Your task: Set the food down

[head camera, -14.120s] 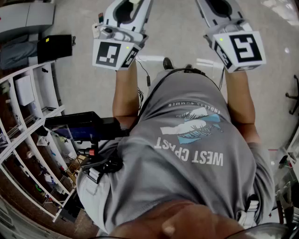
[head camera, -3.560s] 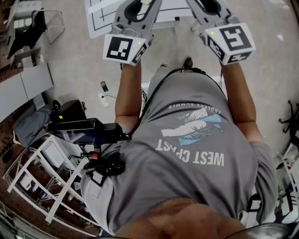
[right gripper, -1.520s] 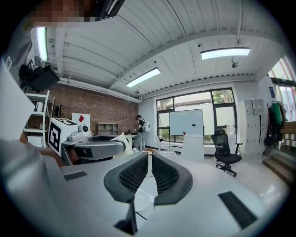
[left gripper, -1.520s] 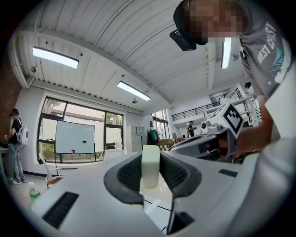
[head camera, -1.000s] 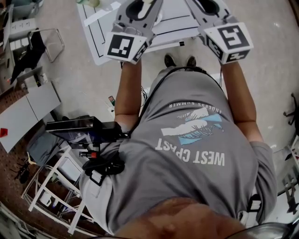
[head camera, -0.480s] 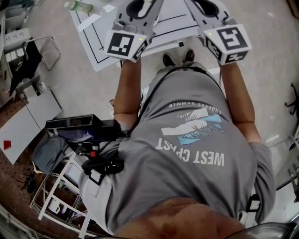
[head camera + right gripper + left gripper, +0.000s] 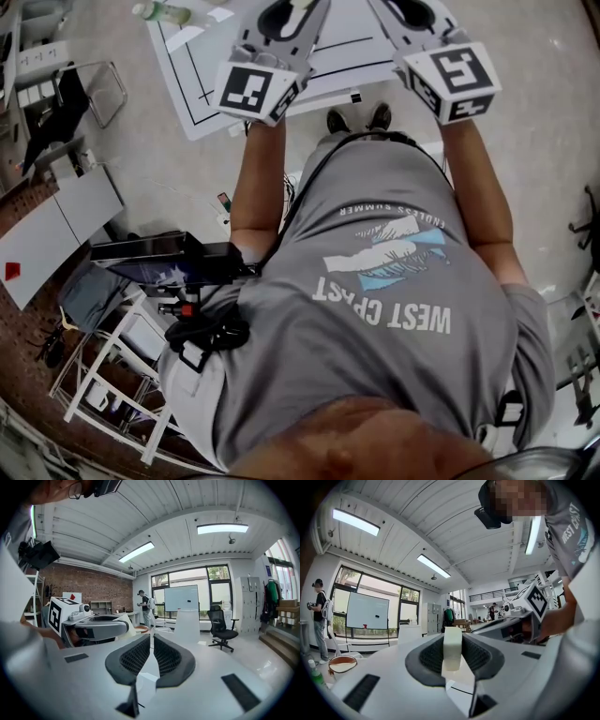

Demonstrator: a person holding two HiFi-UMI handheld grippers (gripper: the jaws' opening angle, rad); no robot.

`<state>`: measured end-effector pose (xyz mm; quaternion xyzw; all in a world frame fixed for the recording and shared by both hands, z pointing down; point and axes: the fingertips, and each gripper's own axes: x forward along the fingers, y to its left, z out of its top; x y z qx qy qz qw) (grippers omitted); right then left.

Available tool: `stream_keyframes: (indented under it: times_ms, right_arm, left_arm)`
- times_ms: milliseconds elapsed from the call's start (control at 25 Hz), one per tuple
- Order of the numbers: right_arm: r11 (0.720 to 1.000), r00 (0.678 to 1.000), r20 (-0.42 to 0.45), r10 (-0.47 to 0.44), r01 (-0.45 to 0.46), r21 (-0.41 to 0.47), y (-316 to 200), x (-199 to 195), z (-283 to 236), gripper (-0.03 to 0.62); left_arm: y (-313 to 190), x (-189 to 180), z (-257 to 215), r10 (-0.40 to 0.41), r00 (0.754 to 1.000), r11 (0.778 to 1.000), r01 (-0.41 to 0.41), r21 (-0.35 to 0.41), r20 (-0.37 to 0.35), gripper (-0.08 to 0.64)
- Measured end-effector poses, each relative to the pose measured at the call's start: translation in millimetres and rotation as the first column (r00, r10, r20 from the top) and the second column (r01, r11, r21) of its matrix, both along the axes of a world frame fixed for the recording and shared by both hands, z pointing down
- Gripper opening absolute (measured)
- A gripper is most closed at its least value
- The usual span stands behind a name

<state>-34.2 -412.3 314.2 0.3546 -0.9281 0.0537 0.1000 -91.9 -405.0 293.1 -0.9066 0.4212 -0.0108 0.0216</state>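
In the left gripper view my left gripper point(image 7: 453, 641) is shut on a pale, cream-white piece of food point(image 7: 452, 648) that stands upright between the black pads. The head view shows that gripper point(image 7: 281, 14) held up at the top left, the food's pale tip point(image 7: 300, 7) showing between its jaws. My right gripper point(image 7: 151, 641) is shut with the pads nearly touching and nothing between them; it is at the top right of the head view point(image 7: 412, 11). Both are raised above a white table point(image 7: 347, 52) marked with black lines. The right gripper view also catches the left gripper point(image 7: 96, 623).
A green-capped bottle point(image 7: 161, 12) lies at the table's left end, seen beside a brown bowl point(image 7: 342, 663) in the left gripper view. A person with a backpack point(image 7: 144, 604), a whiteboard point(image 7: 182, 598) and an office chair point(image 7: 220, 630) stand beyond. White racks point(image 7: 103, 375) are at my left.
The person has walked across the floor to the white marked table, which has come into the top of the head view. Both grippers keep their pose, the left still holding the food.
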Motion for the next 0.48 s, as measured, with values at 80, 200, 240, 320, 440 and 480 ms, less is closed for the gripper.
stream_keyframes:
  times_ms: [80, 200, 240, 320, 440, 480]
  right_arm:
    - [1.0, 1.0, 0.005, -0.016, 0.016, 0.003, -1, 5, 1, 0.009]
    - [1.0, 0.999, 0.013, -0.03, 0.03, 0.0, -5, 13, 4, 0.01]
    - [0.999, 0.999, 0.015, -0.033, 0.033, -0.003, -6, 14, 5, 0.009]
    - [0.999, 0.999, 0.015, -0.034, 0.034, -0.009, -9, 14, 9, 0.009]
    - [0.999, 0.999, 0.004, -0.033, 0.033, -0.025, -11, 9, 16, 0.01]
    - [0.999, 0.999, -0.002, -0.032, 0.032, -0.029, -11, 6, 17, 0.009]
  left_arm:
    - [-1, 6, 2, -0.013, 1.0, 1.0, 0.013, 0.0, 0.003, 0.104]
    - [-2, 13, 3, -0.031, 1.0, 1.0, 0.031, 0.004, 0.005, 0.104]
    - [-3, 13, 4, -0.038, 0.999, 0.999, 0.038, 0.004, 0.006, 0.104]
    - [-5, 11, 5, -0.046, 0.999, 0.999, 0.046, 0.0, 0.004, 0.104]
    - [-6, 8, 13, -0.039, 0.999, 0.999, 0.039, -0.021, 0.002, 0.104]
    - [-7, 7, 16, -0.034, 0.999, 0.999, 0.034, -0.028, 0.002, 0.104]
